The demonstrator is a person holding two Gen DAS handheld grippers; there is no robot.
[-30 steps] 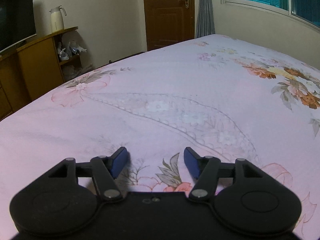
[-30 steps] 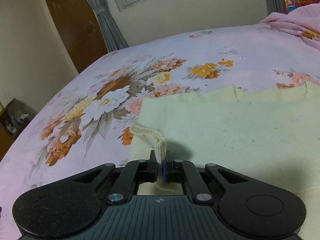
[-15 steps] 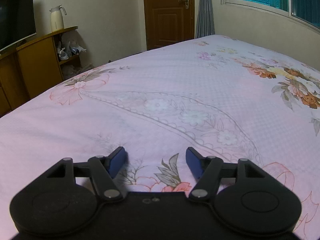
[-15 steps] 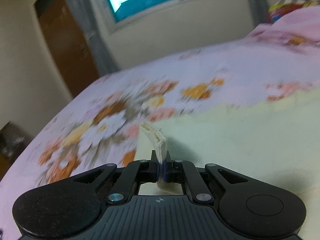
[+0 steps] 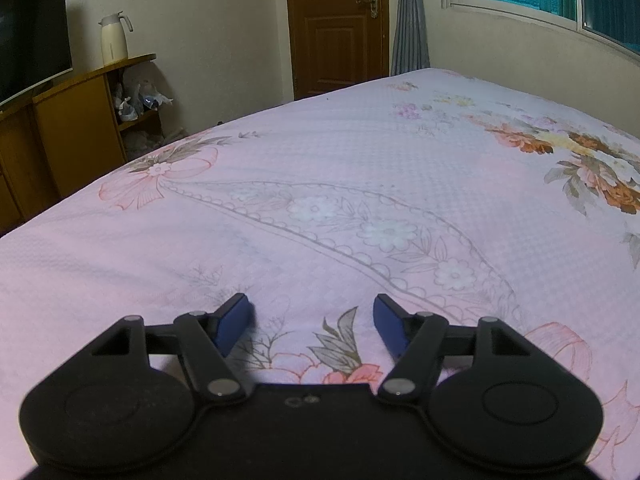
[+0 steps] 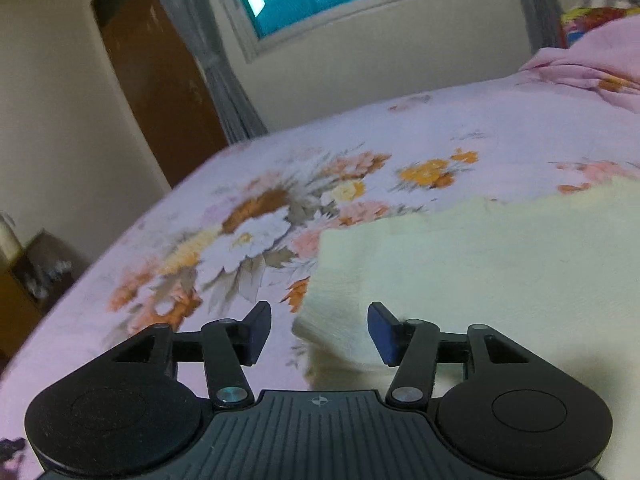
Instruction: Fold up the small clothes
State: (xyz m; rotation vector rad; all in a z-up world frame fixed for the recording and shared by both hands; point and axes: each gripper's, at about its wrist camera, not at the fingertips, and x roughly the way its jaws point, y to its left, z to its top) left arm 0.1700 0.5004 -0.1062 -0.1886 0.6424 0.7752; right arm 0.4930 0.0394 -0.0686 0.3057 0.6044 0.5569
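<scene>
A cream garment [image 6: 480, 264] lies flat on the pink floral bedspread [image 6: 280, 184], filling the right half of the right wrist view. My right gripper [image 6: 320, 330] is open, its blue pads apart, just above the garment's near left corner, which sits between the fingers and looks blurred. My left gripper [image 5: 312, 322] is open and empty, low over bare bedspread [image 5: 320, 184]. The garment does not show in the left wrist view.
A wooden cabinet [image 5: 72, 120] with a white jug [image 5: 112, 38] stands off the bed's left side. A brown door [image 5: 336, 24] and grey curtain [image 5: 408, 20] are beyond the bed. A bunched pink quilt [image 6: 592, 64] lies at the far right.
My right gripper has opened and let go of the garment's corner strip, which has dropped back. The right view has tilted up. The left gripper has barely moved.
</scene>
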